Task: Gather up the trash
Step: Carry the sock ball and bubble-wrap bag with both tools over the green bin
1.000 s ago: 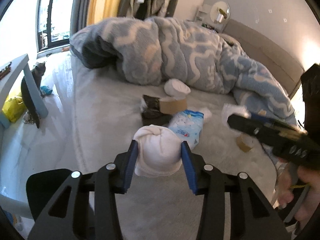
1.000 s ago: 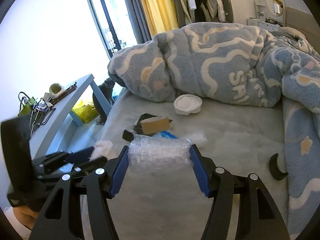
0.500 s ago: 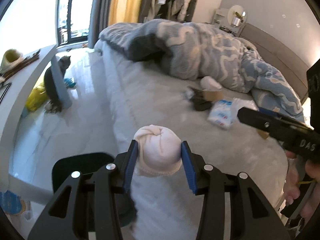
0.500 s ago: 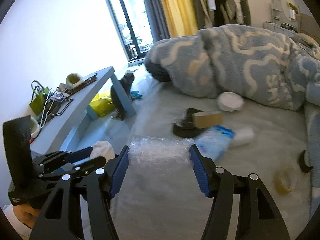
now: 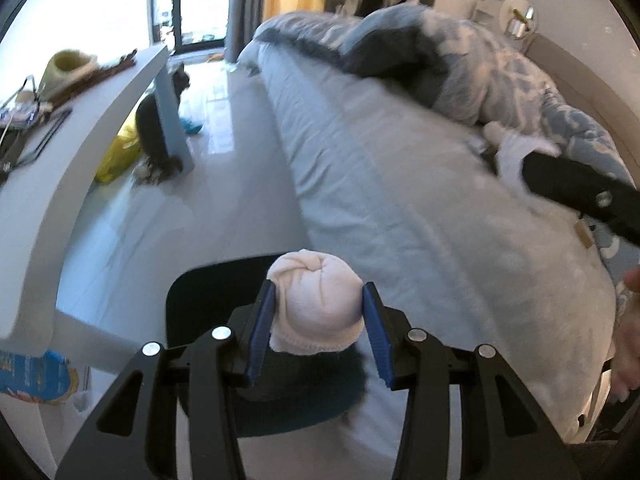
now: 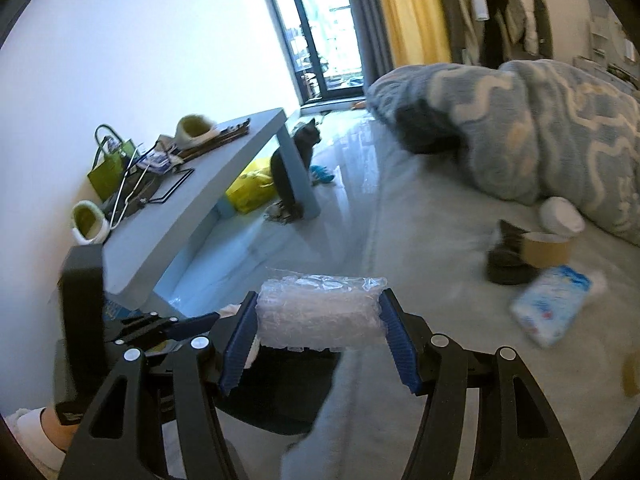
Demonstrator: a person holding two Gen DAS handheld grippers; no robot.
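Observation:
My left gripper is shut on a white balled-up cloth wad, held over a dark bin beside the bed's edge. My right gripper is shut on a roll of clear bubble wrap, just right of the left gripper's fingers; the dark bin shows below it. On the bed lie a blue-and-white packet, a brown cardboard piece on a dark item, and a white round lid.
A grey desk with clutter stands left, a grey cat and yellow bag by its leg. A blue patterned blanket is heaped on the bed. A person's hand holds the right gripper. A blue packet lies below the desk.
Both grippers have swung left, off the middle of the bed to its edge, each keeping its load. The dark bin has come under them; the bed trash has slid to the right.

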